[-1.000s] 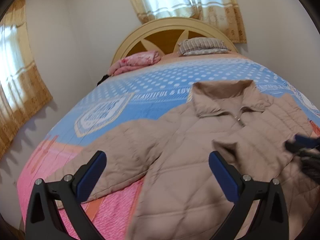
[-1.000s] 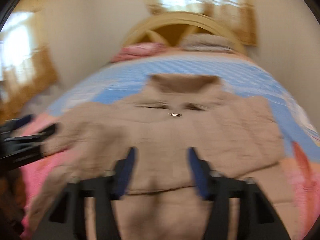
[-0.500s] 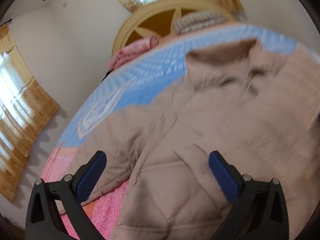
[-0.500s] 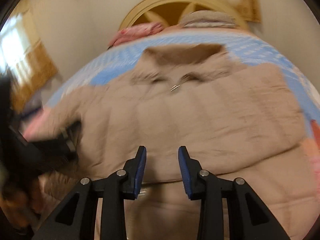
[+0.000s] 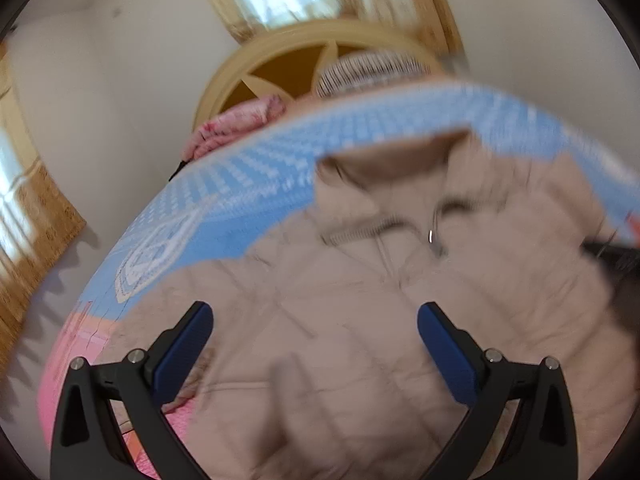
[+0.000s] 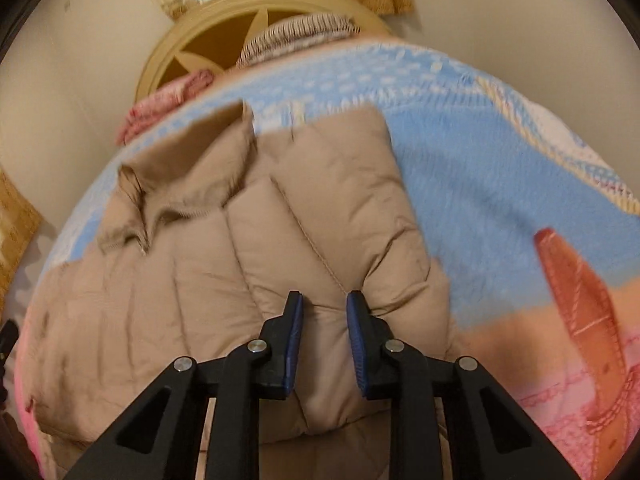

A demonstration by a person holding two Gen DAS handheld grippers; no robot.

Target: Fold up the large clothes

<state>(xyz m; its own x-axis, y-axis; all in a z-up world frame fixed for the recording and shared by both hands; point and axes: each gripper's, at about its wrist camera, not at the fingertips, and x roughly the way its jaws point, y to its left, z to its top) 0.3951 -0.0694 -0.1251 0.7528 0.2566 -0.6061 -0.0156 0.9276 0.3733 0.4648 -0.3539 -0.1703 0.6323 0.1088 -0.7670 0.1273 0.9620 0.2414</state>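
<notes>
A beige quilted jacket [image 5: 340, 280] lies front up on the bed, its collar [image 5: 384, 156] toward the headboard. My left gripper [image 5: 314, 316] hangs wide open just above the jacket's left front, and nothing is between its fingers. In the right wrist view the jacket [image 6: 192, 280] has a puffy folded panel on its right side. My right gripper [image 6: 324, 304] is low on that panel. Its jaws are closing, a ridge of fabric bulges between the pads, and creases run out from the right pad [image 6: 360, 320]. A dark blurred shape [image 5: 612, 256] at the left view's right edge is too unclear to name.
The bed carries a blue and pink blanket [image 6: 500, 200] with bare room to the right of the jacket. A striped pillow [image 5: 368, 68] and a pink folded cloth [image 5: 236, 124] lie by the arched headboard [image 5: 280, 64]. A curtained window [image 5: 36, 240] is on the left wall.
Both grippers have come down closer to the jacket. The right one has swung over to the jacket's right side and its jaws have narrowed onto the fabric. The left gripper's jaws stayed wide.
</notes>
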